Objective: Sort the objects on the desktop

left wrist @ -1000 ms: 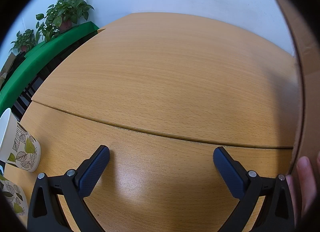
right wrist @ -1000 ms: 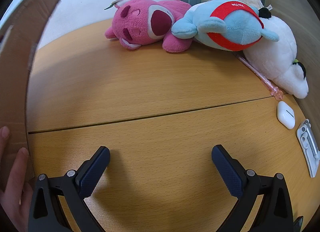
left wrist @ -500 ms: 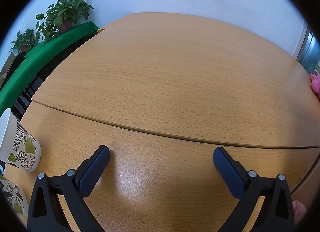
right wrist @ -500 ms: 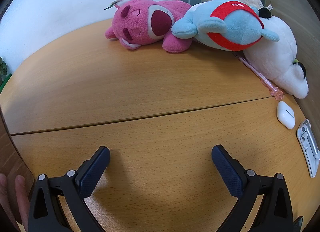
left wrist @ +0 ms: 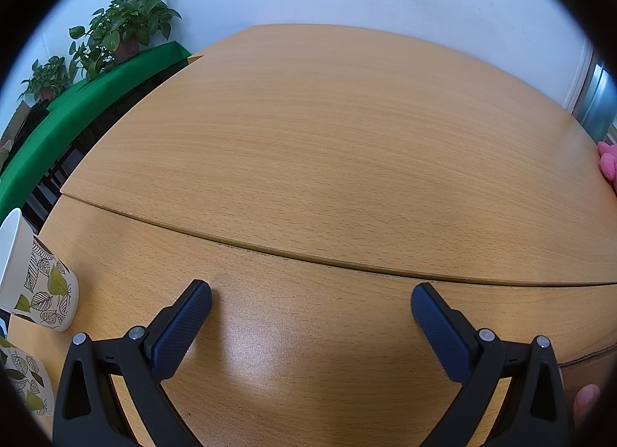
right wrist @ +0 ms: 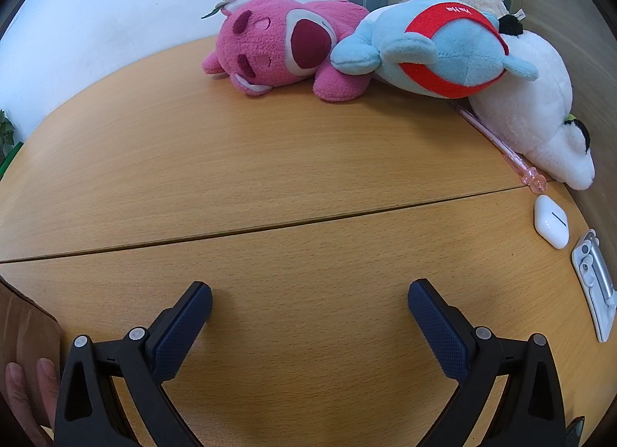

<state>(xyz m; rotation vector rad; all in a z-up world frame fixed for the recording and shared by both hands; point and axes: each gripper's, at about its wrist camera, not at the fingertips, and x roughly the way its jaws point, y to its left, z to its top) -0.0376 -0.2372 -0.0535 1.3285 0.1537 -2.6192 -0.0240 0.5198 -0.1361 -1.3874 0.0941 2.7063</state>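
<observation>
In the right wrist view a pink plush bear (right wrist: 285, 46), a blue and red plush (right wrist: 435, 49) and a white plush (right wrist: 540, 115) lie at the table's far right. A pink pen (right wrist: 497, 142), a white earbud case (right wrist: 551, 221) and a white clip-like device (right wrist: 595, 285) lie at the right edge. My right gripper (right wrist: 308, 312) is open and empty over bare wood. My left gripper (left wrist: 310, 312) is open and empty. Two leaf-pattern paper cups (left wrist: 42, 292) stand to its left.
The wooden table (left wrist: 327, 146) has a seam across it. A brown cardboard piece (right wrist: 27, 335) held by a hand (right wrist: 27, 397) sits at the lower left of the right wrist view. Potted plants (left wrist: 123, 26) stand on a green shelf beyond the table.
The cardboard piece held by a hand has dropped from upright between the grippers down to the table's near edge. Neither gripper has moved.
</observation>
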